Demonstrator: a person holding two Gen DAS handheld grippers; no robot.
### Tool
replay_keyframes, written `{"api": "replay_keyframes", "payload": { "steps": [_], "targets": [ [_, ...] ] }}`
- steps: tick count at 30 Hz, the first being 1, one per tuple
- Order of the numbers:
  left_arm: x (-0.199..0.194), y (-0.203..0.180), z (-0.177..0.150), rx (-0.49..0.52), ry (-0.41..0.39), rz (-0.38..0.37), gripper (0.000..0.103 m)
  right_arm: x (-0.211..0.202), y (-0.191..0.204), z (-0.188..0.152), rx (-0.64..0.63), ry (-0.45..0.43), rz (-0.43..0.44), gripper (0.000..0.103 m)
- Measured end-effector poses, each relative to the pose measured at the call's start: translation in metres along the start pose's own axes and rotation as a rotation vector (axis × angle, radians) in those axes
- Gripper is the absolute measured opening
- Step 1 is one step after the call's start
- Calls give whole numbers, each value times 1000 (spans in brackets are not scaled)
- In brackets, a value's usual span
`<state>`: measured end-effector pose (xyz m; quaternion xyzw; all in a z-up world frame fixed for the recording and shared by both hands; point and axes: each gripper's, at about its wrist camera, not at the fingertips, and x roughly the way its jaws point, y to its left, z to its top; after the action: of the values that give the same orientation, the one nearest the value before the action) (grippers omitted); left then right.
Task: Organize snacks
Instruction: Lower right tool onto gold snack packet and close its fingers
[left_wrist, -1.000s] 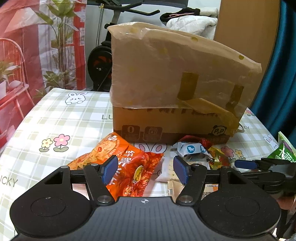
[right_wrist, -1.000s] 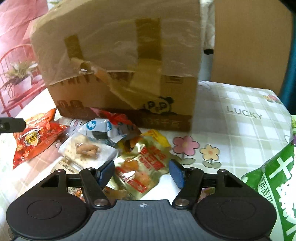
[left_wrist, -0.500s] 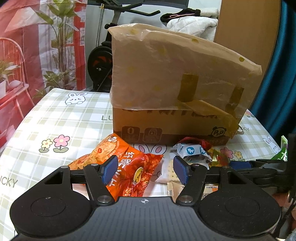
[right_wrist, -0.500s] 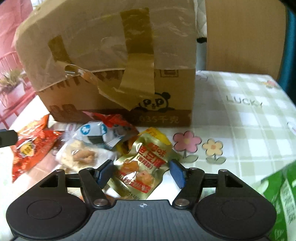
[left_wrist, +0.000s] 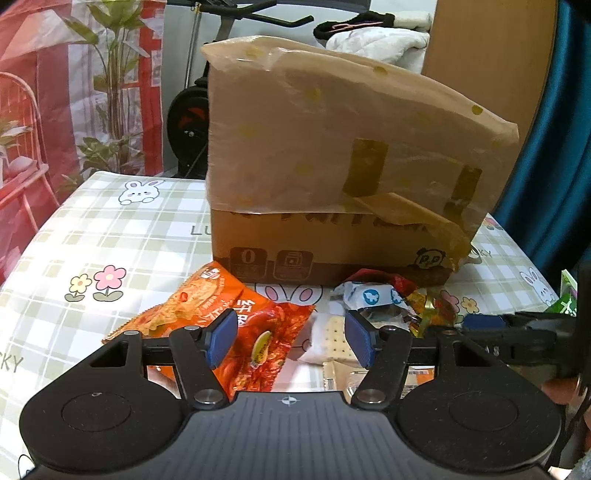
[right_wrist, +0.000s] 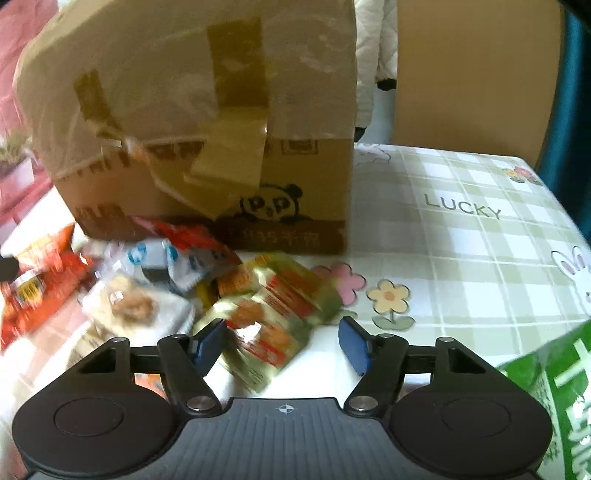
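- Fingers spread on your right gripper (right_wrist: 282, 347) and left gripper (left_wrist: 291, 338) — nothing held.
- Gold pouch (right_wrist: 273, 314) btwn right fingers: prob. light, crinkly, slippery — pinch its flat edge.

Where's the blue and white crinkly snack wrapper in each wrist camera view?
Left wrist: the blue and white crinkly snack wrapper lies right of centre, just in front of the taped cardboard box, beyond the right pad.
Right wrist: the wrapper lies left of centre, blurred, in front of the box, beside the gold foil packet.
Shared landmark: the panda logo on the box's lower front.
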<state>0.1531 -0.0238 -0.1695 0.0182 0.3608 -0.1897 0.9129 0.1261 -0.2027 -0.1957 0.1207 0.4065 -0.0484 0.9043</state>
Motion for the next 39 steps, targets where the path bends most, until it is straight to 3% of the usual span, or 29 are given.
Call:
{"api": "replay_keyframes", "payload": {
  "steps": [9, 18, 25, 30, 38, 39],
  "targets": [
    [2, -2, 0, 3, 7, -4, 65, 16, 6, 11, 26, 7, -40, 72],
    [8, -5, 0, -5, 16, -16, 65, 5, -2, 3, -61, 24, -51, 63],
    [14, -8, 0, -5, 24, -28, 60, 6, -13, 15, 55, -7, -4, 64],
    [17, -9, 2, -3, 24, -24, 56, 20, -10, 19, 86, -5, -22, 68],
    [24, -15, -3, 1, 50, -55, 52, 6, 2, 7, -19, -19, 46, 30],
    [26, -17, -3, 2, 54, -61, 52, 3, 1, 4, -24, -21, 43, 17]
  ]
}}
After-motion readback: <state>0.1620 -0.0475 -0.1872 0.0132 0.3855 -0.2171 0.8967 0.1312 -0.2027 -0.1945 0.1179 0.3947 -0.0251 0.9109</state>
